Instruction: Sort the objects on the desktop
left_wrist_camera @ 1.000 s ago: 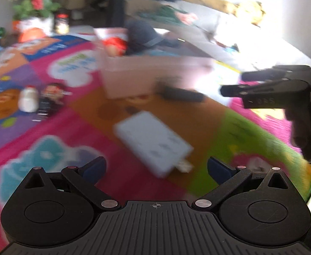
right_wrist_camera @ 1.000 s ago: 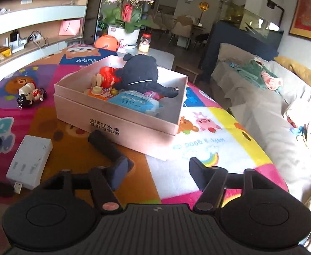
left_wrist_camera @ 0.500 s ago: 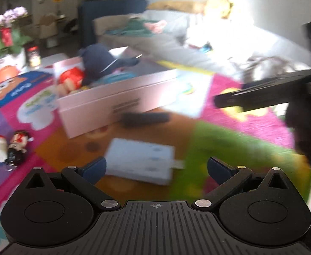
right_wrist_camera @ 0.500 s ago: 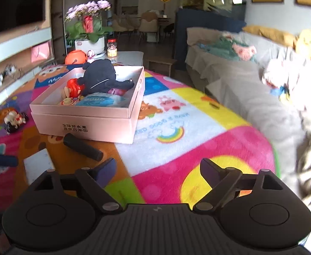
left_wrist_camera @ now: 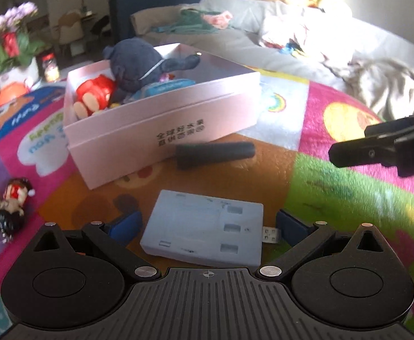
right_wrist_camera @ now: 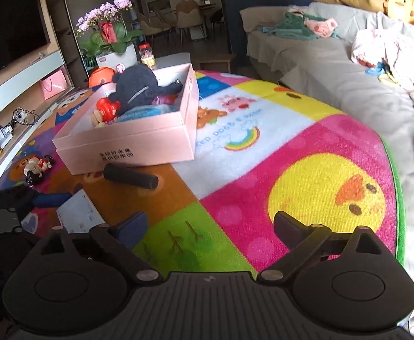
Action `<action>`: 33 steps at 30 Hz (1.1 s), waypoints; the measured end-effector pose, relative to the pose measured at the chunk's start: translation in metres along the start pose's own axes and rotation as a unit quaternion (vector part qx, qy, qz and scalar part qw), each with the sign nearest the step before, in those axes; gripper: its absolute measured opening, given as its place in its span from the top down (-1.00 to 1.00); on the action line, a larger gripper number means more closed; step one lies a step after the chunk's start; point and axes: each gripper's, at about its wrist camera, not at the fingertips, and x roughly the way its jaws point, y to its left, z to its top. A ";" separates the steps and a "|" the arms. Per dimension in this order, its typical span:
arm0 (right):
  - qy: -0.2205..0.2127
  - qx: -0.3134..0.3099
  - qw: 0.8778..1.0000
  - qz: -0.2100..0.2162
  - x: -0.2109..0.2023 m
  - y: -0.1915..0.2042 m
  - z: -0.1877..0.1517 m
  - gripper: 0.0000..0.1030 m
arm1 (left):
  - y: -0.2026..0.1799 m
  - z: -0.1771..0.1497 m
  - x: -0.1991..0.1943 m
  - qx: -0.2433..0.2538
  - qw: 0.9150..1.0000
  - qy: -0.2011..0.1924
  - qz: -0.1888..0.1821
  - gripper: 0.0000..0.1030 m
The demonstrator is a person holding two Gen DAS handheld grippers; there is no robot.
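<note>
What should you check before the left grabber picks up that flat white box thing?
1. left gripper open wide enough: ok, blue pads stand either side of the white box.
2. white box lined up between the fingers: ok.
3. Pads touching the box yet: not ok, gaps show.
4. Plug poking out near the right pad, might snag: cannot tell.
5. right gripper out of the way: ok, its jaws are opening, nothing between them.
6. Room left in the pink box: cannot tell.
</note>
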 end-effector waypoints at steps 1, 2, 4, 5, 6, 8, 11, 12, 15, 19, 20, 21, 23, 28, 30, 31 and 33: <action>-0.003 -0.005 1.000 0.000 0.000 0.003 0.002 -0.87 | 0.001 -0.001 -0.002 -0.006 1.000 -0.003 0.000 -0.94; -0.004 -0.012 1.000 0.001 0.001 0.008 0.004 -0.87 | 0.002 -0.003 -0.005 -0.009 1.000 -0.006 0.002 -0.89; -0.005 -0.033 0.999 0.007 0.005 0.021 0.007 -0.87 | 0.002 -0.007 -0.012 -0.011 1.000 -0.008 0.016 -0.89; -0.006 -0.045 0.999 0.009 0.008 0.029 0.009 -0.87 | 0.002 -0.011 -0.017 -0.010 1.000 -0.009 0.026 -0.89; -0.005 -0.055 0.998 0.012 0.012 0.037 0.011 -0.87 | 0.003 -0.015 -0.023 -0.011 0.999 -0.010 0.039 -0.89; -0.005 -0.066 0.998 0.015 0.020 0.053 0.015 -0.88 | 0.006 -0.027 -0.038 -0.020 0.998 -0.013 0.064 -0.89; -0.007 -0.056 0.998 0.001 0.038 0.076 0.018 -0.91 | 0.018 -0.043 -0.060 -0.054 0.994 -0.015 0.093 -0.89; -0.001 -0.047 0.999 -0.002 0.045 0.082 0.018 -0.91 | 0.023 -0.048 -0.065 -0.069 0.992 -0.014 0.102 -0.89; 0.026 0.004 1.000 -0.007 0.069 0.093 0.020 -0.91 | 0.038 -0.060 -0.078 -0.109 0.988 -0.015 0.110 -0.89; 0.018 0.029 0.999 -0.029 0.087 0.107 0.023 -0.87 | 0.047 -0.068 -0.093 -0.132 0.986 -0.024 0.102 -0.94; 0.017 0.031 0.999 -0.031 0.089 0.110 0.024 -0.75 | 0.047 -0.069 -0.096 -0.133 0.986 -0.027 0.099 -0.94; 0.012 0.029 0.999 -0.036 0.090 0.113 0.026 -0.62 | 0.047 -0.070 -0.099 -0.135 0.986 -0.029 0.096 -0.94; 0.008 0.019 0.999 -0.046 0.092 0.116 0.027 -0.46 | 0.048 -0.072 -0.102 -0.136 0.986 -0.030 0.094 -0.95; 0.012 0.007 0.999 -0.036 0.086 0.107 0.026 -0.46 | 0.043 -0.072 -0.096 -0.132 0.986 -0.017 0.097 -0.95; 0.025 -0.004 1.000 -0.012 0.078 0.101 0.025 -0.46 | 0.039 -0.070 -0.093 -0.122 0.987 -0.016 0.099 -0.96; 0.033 -0.014 0.999 0.004 0.073 0.098 0.025 -0.46 | 0.036 -0.069 -0.091 -0.115 0.988 -0.014 0.102 -0.96; 0.039 -0.045 0.998 0.028 0.058 0.094 0.022 -0.46 | 0.032 -0.067 -0.085 -0.100 0.988 -0.006 0.115 -0.96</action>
